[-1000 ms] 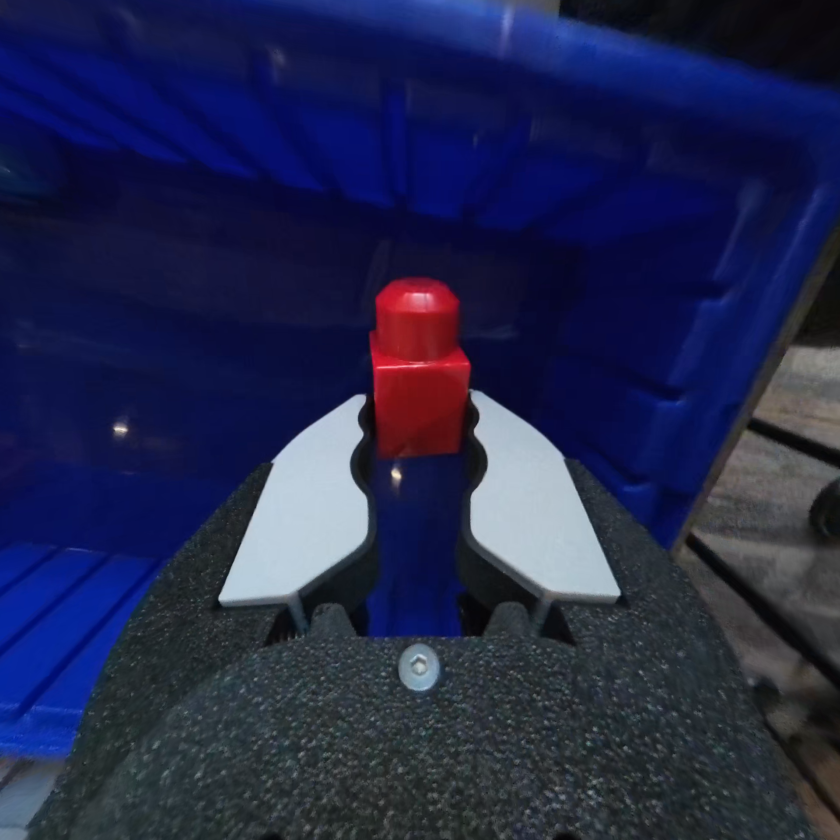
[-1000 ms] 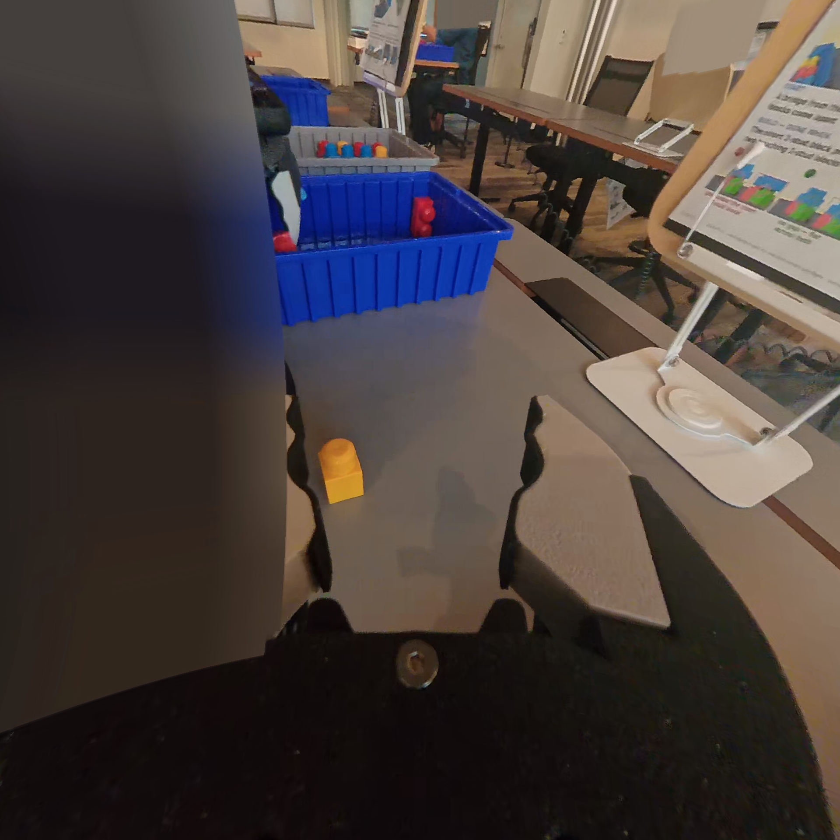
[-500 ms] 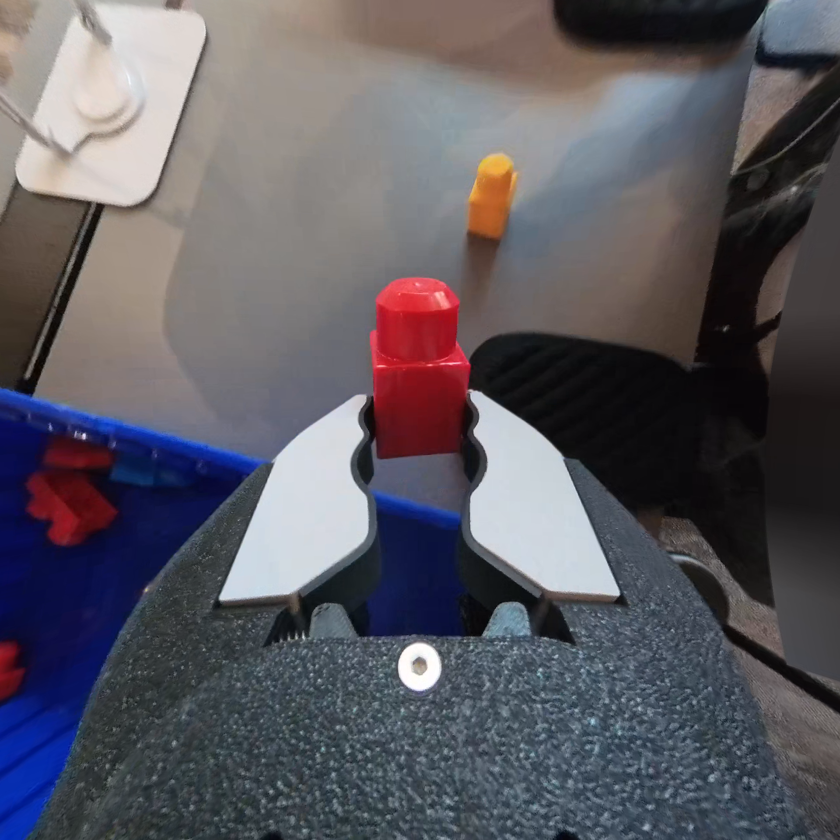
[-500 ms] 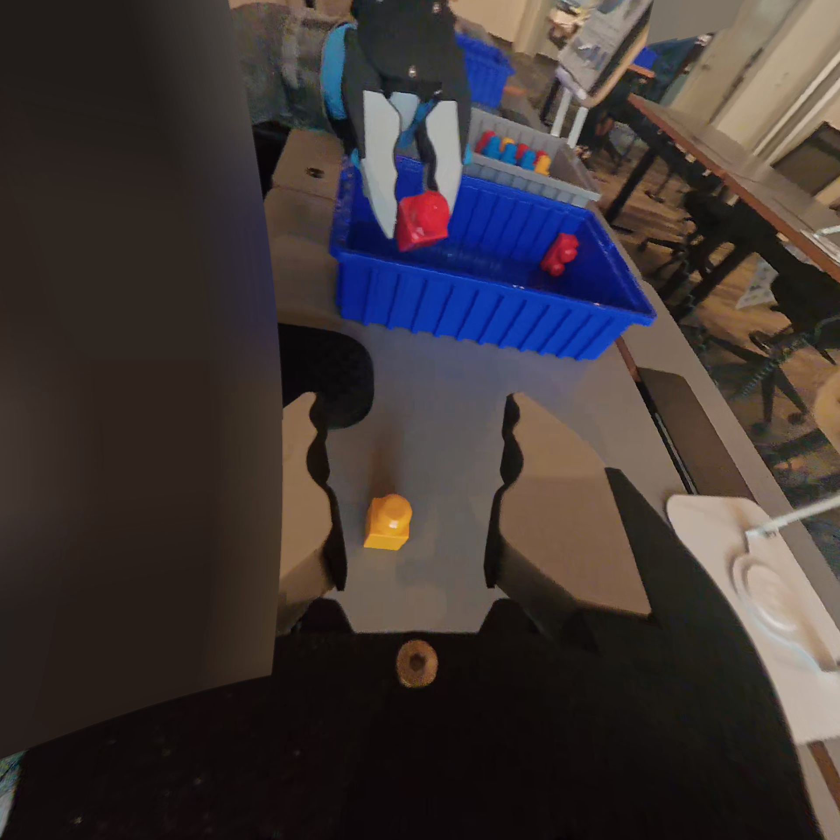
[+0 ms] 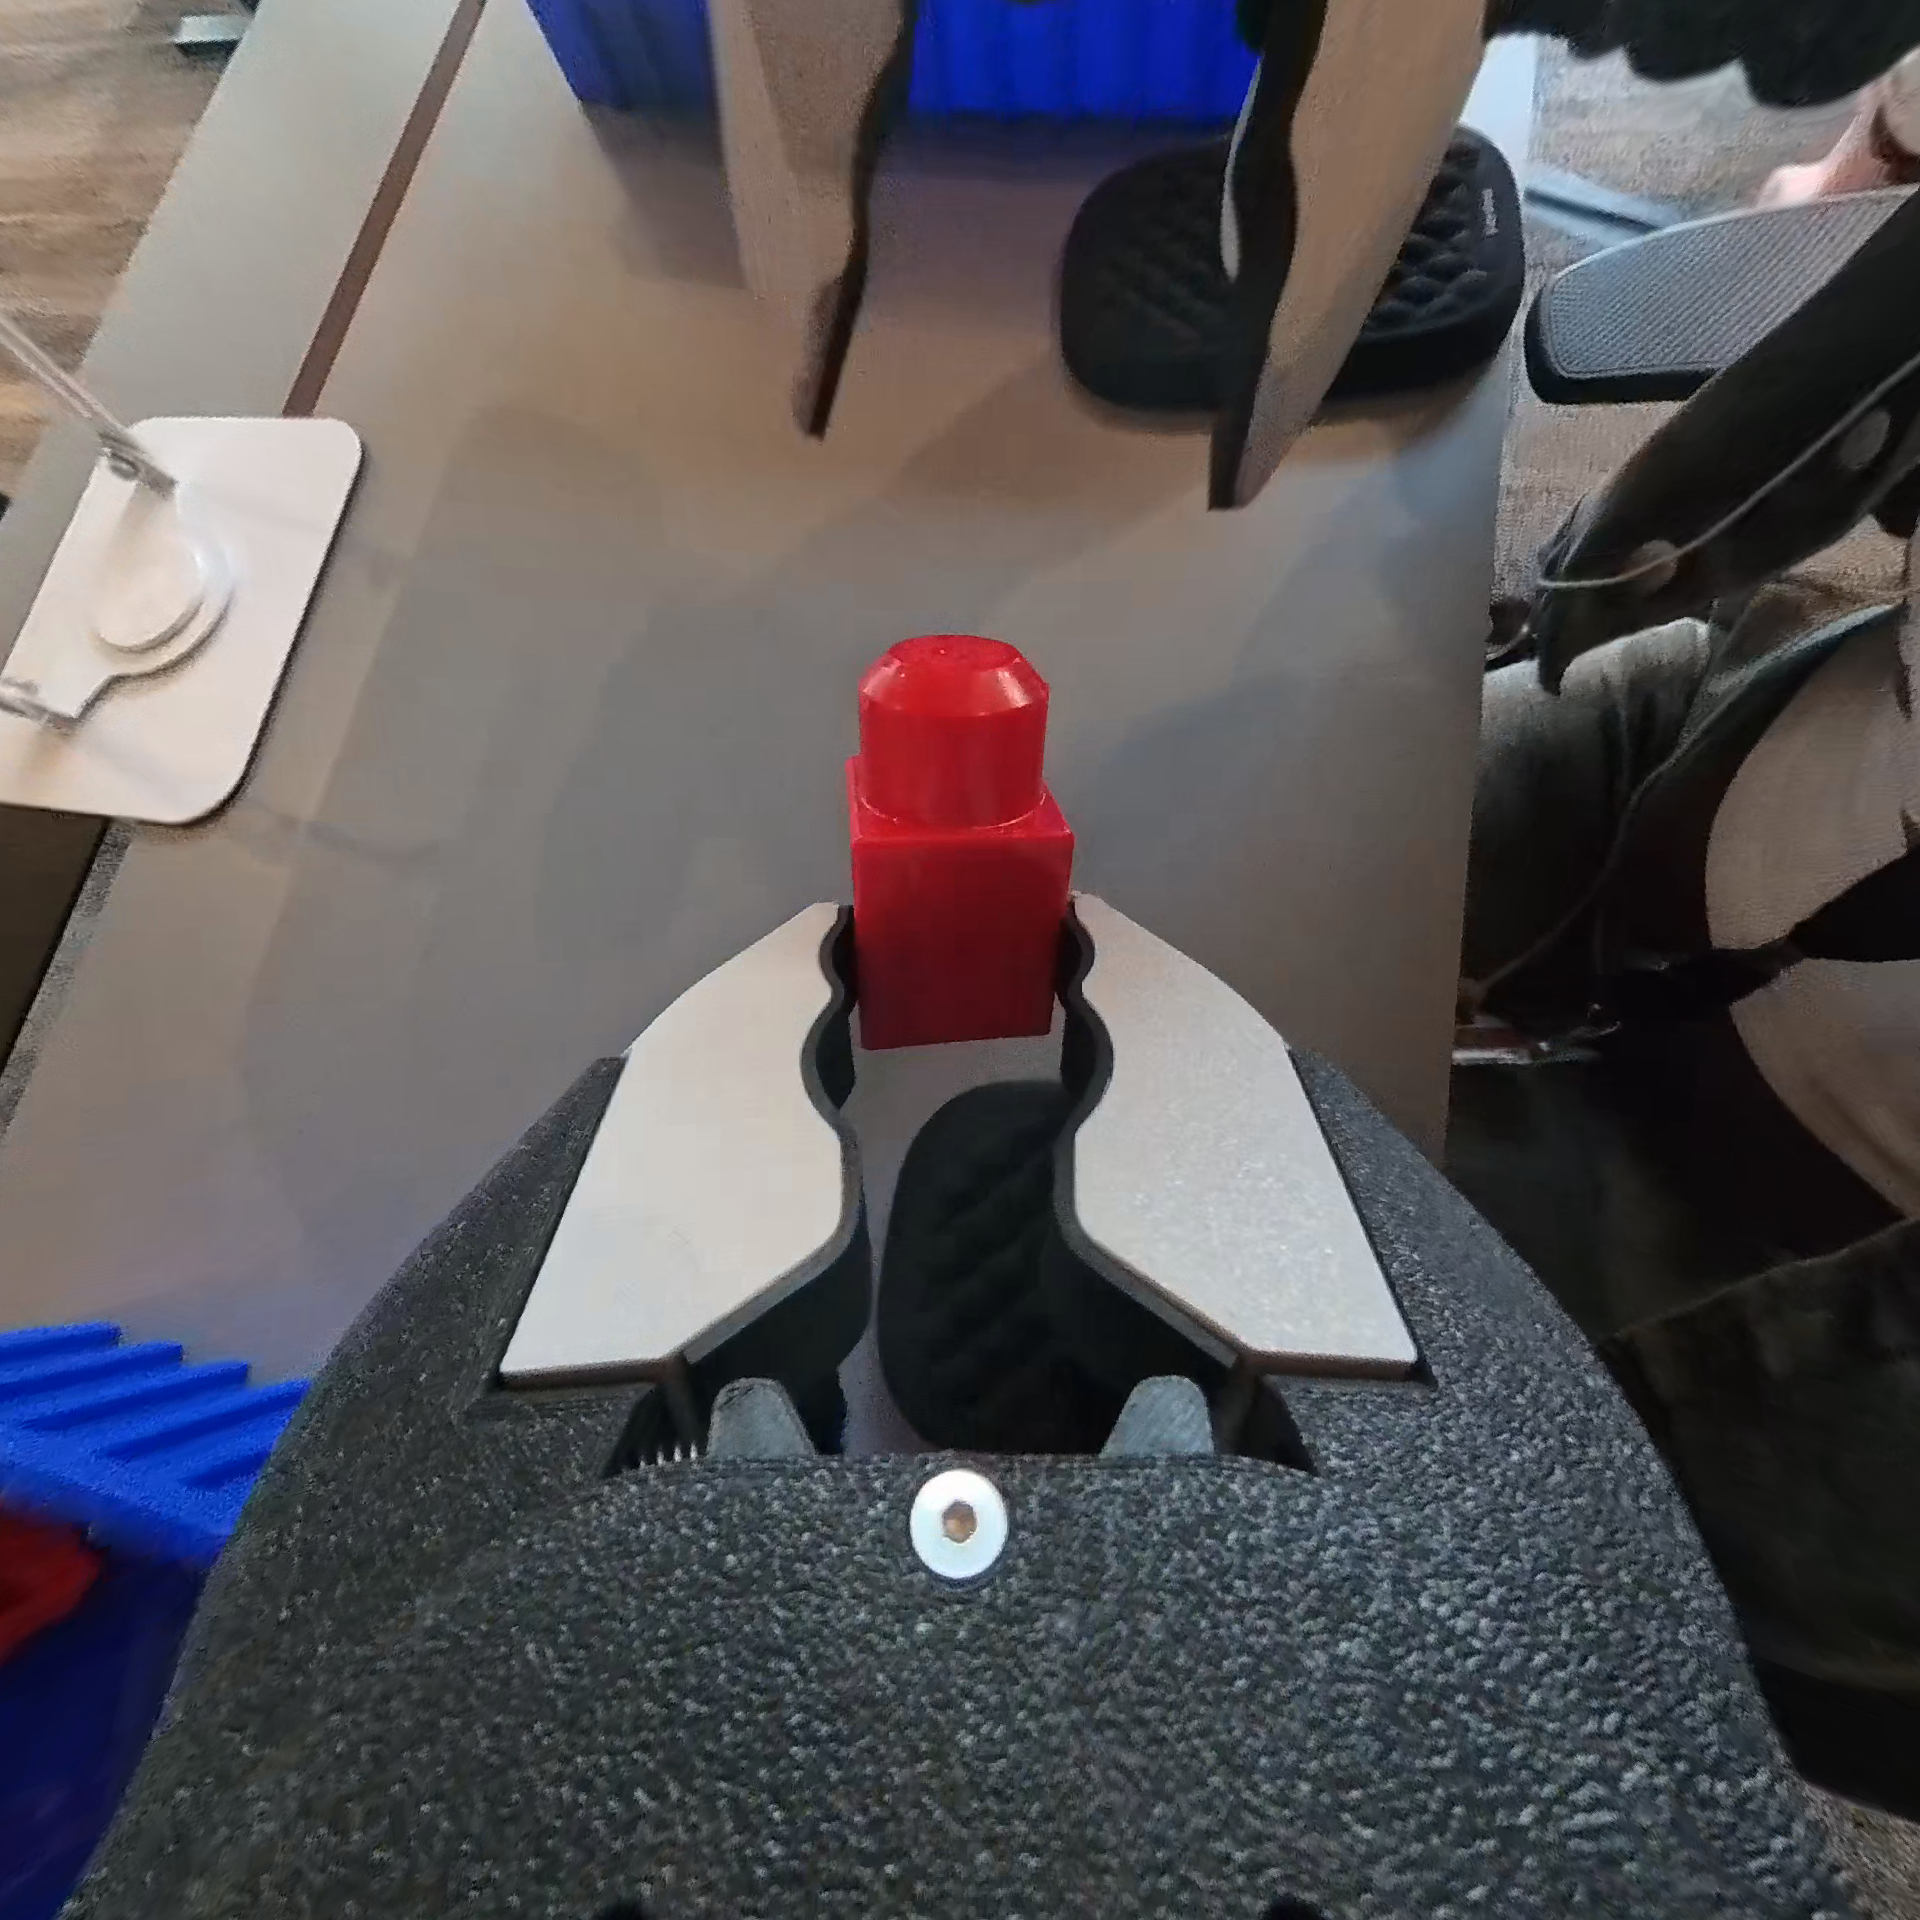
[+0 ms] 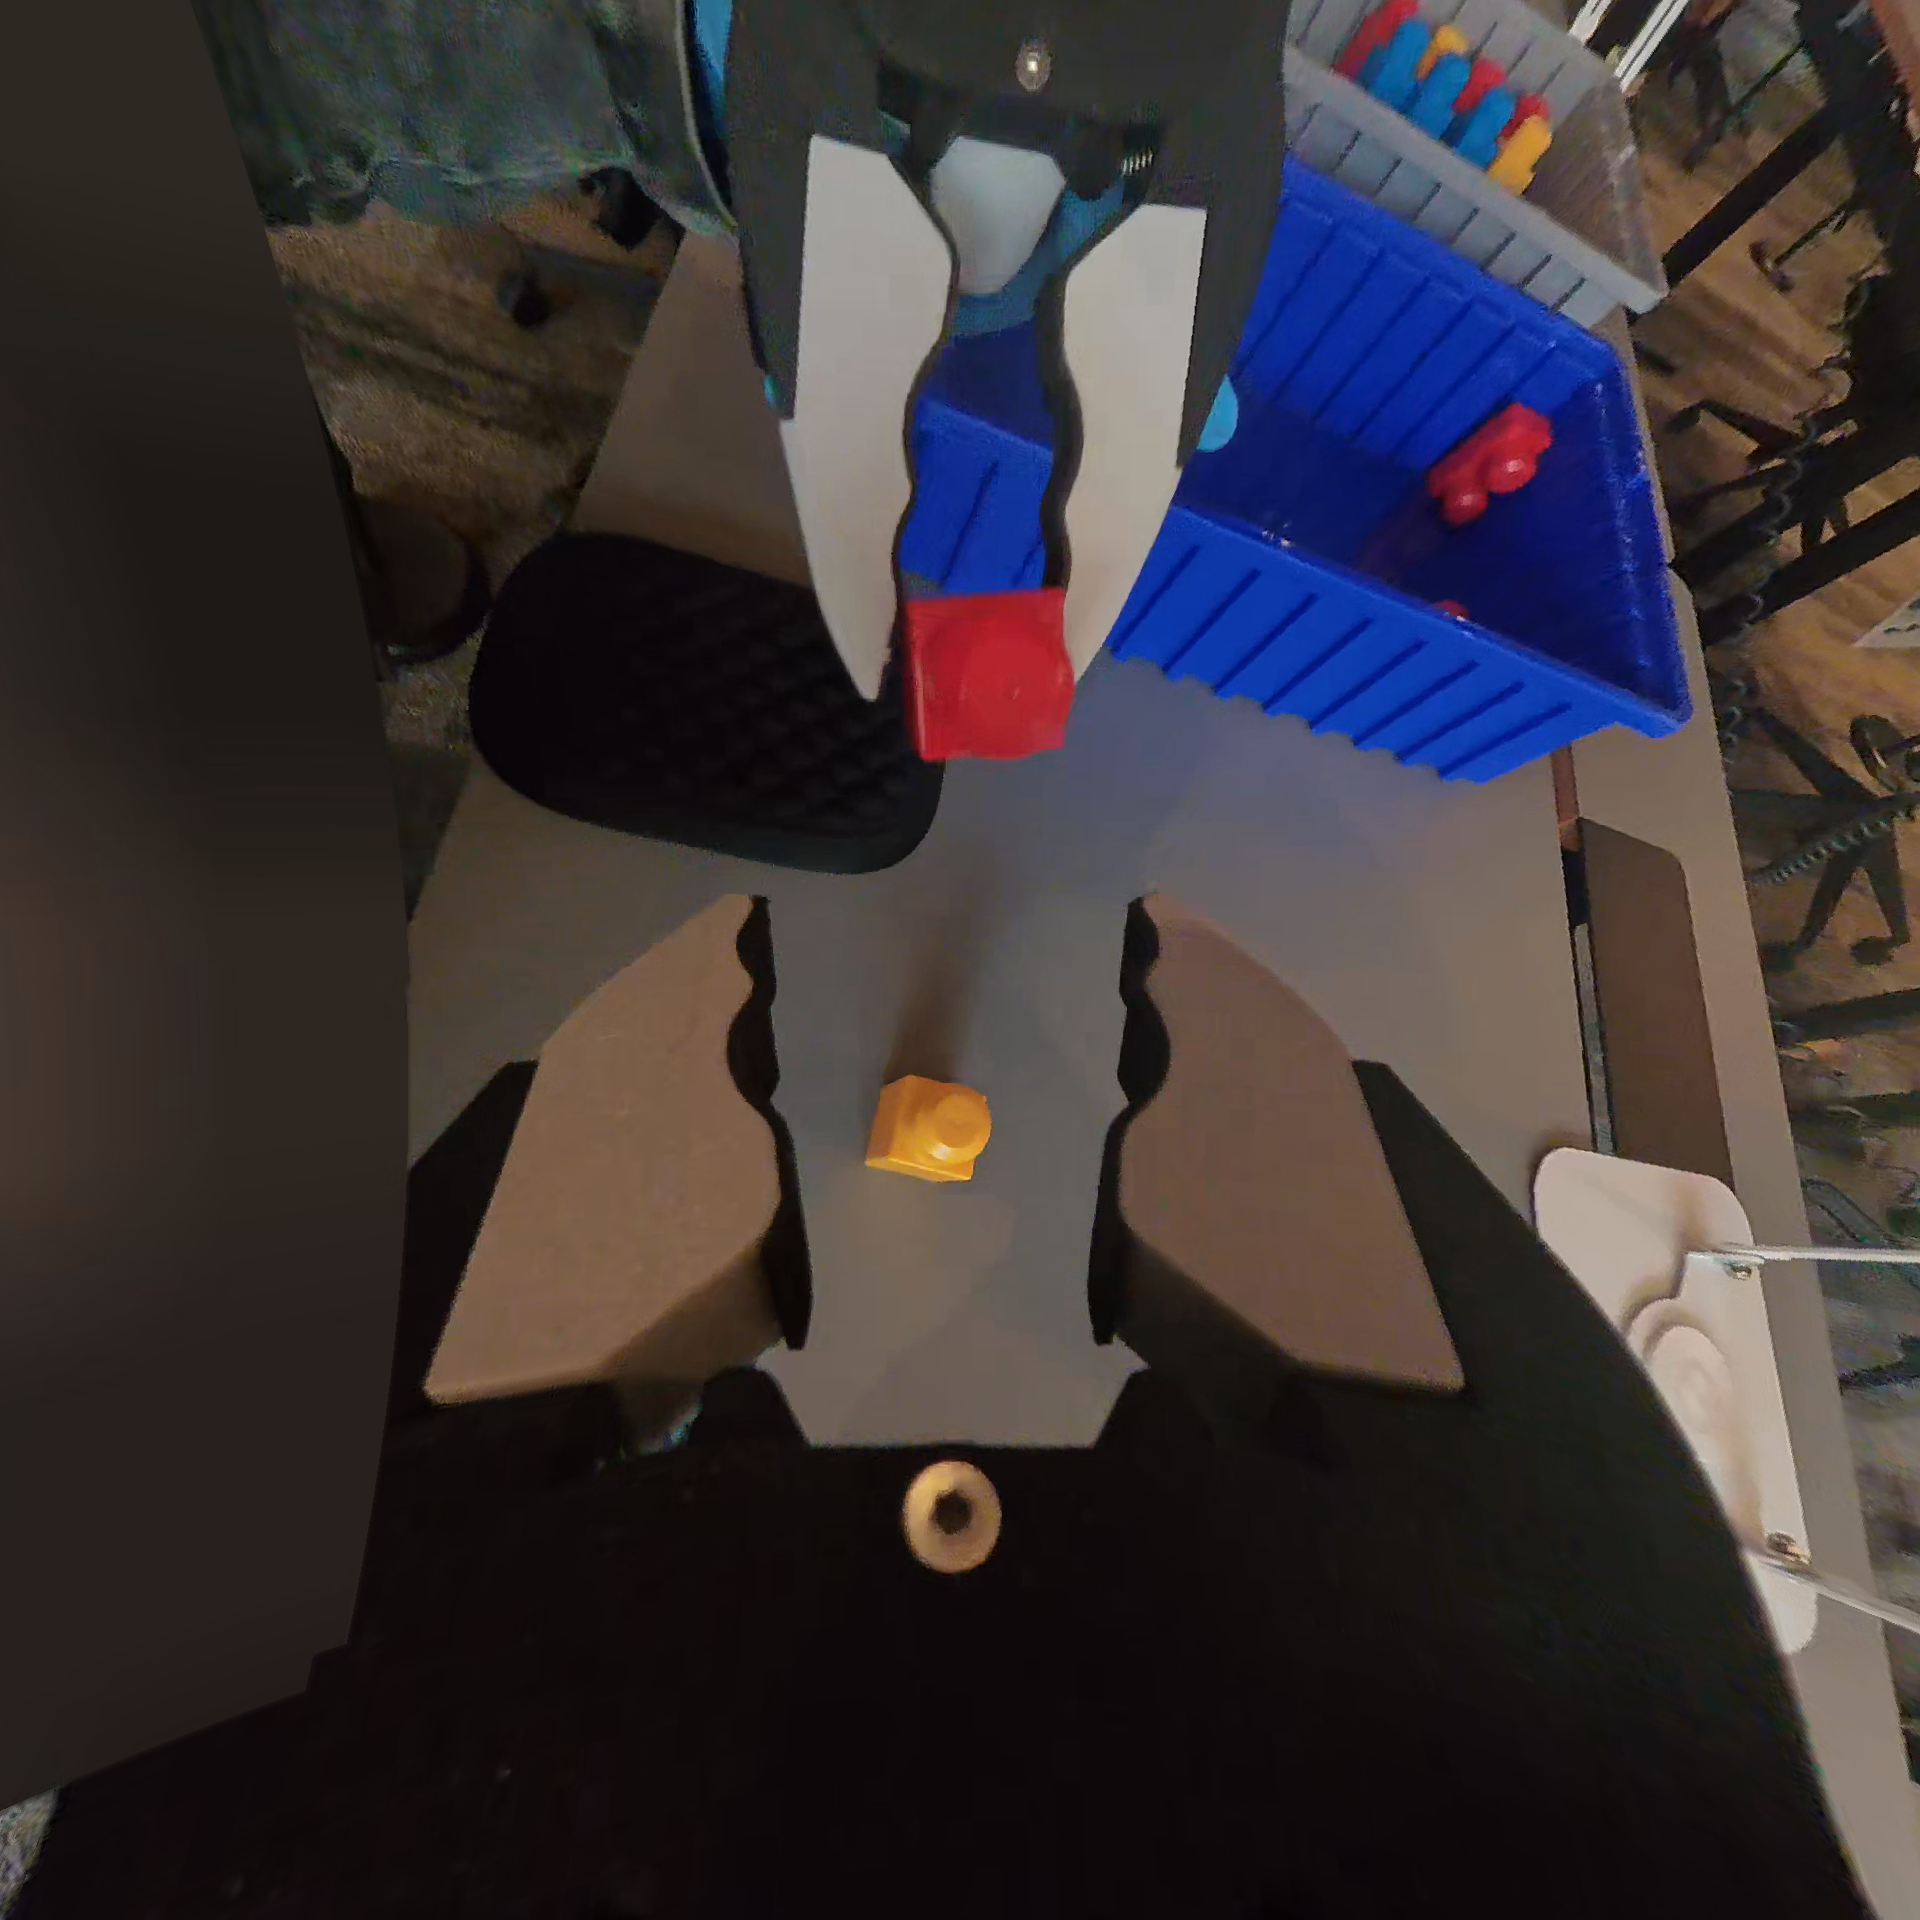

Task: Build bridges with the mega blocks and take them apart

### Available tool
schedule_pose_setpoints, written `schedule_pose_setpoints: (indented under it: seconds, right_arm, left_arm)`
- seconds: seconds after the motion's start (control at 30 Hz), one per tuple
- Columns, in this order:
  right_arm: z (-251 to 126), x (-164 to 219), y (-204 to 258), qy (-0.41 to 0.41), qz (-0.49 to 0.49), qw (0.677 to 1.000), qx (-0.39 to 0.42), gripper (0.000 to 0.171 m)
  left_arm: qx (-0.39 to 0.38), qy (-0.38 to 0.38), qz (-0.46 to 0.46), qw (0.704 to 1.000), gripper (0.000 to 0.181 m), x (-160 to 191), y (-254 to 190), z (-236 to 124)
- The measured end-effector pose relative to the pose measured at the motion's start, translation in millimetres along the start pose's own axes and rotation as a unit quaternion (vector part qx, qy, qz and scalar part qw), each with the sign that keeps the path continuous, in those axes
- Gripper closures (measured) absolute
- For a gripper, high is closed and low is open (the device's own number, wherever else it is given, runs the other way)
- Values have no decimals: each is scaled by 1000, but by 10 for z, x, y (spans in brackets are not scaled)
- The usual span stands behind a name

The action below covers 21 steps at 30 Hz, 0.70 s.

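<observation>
- Since a second ago, the left gripper [image 5: 961, 920] has carried the small red one-stud plastic block [image 5: 958, 862] out of the ribbed blue plastic bin [image 6: 1392, 665] and over the grey desk [image 5: 520, 727].
- Its fingers [image 5: 707, 1174] are clamped on the block's sides, stud pointing forward.
- Right gripper [image 6: 945, 914] hovers with fingers apart over a small orange one-stud block [image 6: 928, 1129] standing near the desk's middle.
- More red blocks [image 6: 1488, 470] lie in the bin at the desk's far edge.
</observation>
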State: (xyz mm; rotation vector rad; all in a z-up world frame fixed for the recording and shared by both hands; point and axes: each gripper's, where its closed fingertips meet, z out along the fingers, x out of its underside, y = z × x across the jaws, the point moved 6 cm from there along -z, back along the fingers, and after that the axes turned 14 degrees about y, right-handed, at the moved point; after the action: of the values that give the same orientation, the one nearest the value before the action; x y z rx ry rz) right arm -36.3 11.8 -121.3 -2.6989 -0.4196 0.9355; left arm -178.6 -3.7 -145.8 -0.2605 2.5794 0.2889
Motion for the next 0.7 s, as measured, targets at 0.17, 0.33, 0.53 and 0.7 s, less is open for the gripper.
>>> schedule_pose_setpoints:
  seconds: [0.17, 0.33, 0.53, 0.7]
  right_arm:
    - [39, -67, 60, 22, -20, 1000, -8, 111]
    - [89, -81, 98, 40, -33, 999, -13, 118]
    - [115, -80, 147, 43, -39, 998, -24, 126]
    - [114, -85, 168, 43, -52, 997, -22, 142]
  left_arm:
    - [2, 12, 11, 1000, 144, -137, -125, 176]
    - [5, 9, 26, 1000, 144, -239, -219, 255]
    - [8, -1, 31, 999, 145, -281, -248, 264]
    - [7, -5, 32, 999, 145, -282, -249, 264]
